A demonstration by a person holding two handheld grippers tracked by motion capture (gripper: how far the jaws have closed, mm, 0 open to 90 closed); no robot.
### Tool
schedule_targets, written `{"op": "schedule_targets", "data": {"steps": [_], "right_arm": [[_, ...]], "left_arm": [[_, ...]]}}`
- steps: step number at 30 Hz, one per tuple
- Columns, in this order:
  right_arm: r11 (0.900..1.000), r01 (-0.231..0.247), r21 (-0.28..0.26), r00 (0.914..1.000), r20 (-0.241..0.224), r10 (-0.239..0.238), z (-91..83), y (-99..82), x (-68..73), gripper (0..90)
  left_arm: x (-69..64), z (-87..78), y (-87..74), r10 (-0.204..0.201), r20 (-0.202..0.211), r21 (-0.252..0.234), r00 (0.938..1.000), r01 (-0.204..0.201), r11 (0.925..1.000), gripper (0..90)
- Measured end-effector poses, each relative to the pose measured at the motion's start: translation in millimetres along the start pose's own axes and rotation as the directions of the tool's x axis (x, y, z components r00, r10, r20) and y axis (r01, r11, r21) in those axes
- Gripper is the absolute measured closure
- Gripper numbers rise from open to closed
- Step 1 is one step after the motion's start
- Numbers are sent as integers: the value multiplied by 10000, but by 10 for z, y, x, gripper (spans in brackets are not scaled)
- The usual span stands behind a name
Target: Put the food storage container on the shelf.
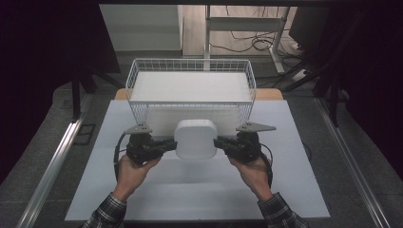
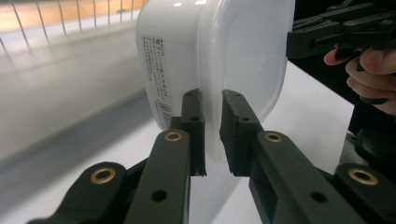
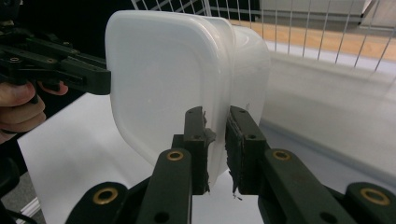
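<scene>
Looking down from the high view, a white wire basket [image 1: 190,88] stands at the far side of the table [image 1: 294,190]; its inside reads as a flat pale surface, with no separate contents that can be made out. Just in front of its near wall sits the white plastic container [image 1: 195,138], rounded-square with its lid on, held between the left claw [image 1: 167,144] and the right claw [image 1: 219,142], one at each side edge. Whether it touches the table or is lifted cannot be told from above. Bare table lies on the person's side of the container and out to both sides; the basket wall stands close behind it.

Seen from the left claw view, the container [image 2: 210,60] is turned on edge to the camera: a milky translucent lid and an opaque white body with a printed label on its side. The left claw [image 2: 212,133] is pinched on the projecting rim with only a narrow gap. The other claw [image 2: 299,44] meets the far edge, and the basket's wires [image 2: 70,16] run along the top.

From the right claw view, the right claw [image 3: 215,149] is likewise clamped on the container's [image 3: 163,79] rim, lid facing left. What lies inside is hidden by the cloudy plastic. Basket wires [image 3: 289,32] rise just behind.
</scene>
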State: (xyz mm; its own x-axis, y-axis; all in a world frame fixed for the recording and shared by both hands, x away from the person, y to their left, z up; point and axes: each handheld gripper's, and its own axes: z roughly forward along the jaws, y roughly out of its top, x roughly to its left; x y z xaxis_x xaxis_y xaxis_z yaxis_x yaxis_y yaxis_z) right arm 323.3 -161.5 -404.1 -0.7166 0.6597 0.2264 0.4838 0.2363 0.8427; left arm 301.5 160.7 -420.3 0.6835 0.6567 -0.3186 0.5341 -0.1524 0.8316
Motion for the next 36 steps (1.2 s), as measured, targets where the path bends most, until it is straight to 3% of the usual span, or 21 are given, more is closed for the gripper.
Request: {"op": "schedule_targets", "data": {"steps": [13,27,33,36], "right_arm": [[9988,211,-436,9998,-12,-212,-42,449,-2,780],[9947,388,-949,9992,13,-389,-73,994,-19,779],[9920,449,-1181,9989,148,-435,-51,1237,-51,778],[9920,394,-1201,9990,233,-368,-18,1331,-88,778]], "left_arm": [[29,-147,403,253,-175,-304,9995,-258,9992,805],[69,-346,968,416,-478,-762,9980,-452,9961,805],[147,-375,1206,512,-588,-835,9970,-561,9949,805],[212,-346,1288,381,-563,-843,9977,-428,9955,805]]}}
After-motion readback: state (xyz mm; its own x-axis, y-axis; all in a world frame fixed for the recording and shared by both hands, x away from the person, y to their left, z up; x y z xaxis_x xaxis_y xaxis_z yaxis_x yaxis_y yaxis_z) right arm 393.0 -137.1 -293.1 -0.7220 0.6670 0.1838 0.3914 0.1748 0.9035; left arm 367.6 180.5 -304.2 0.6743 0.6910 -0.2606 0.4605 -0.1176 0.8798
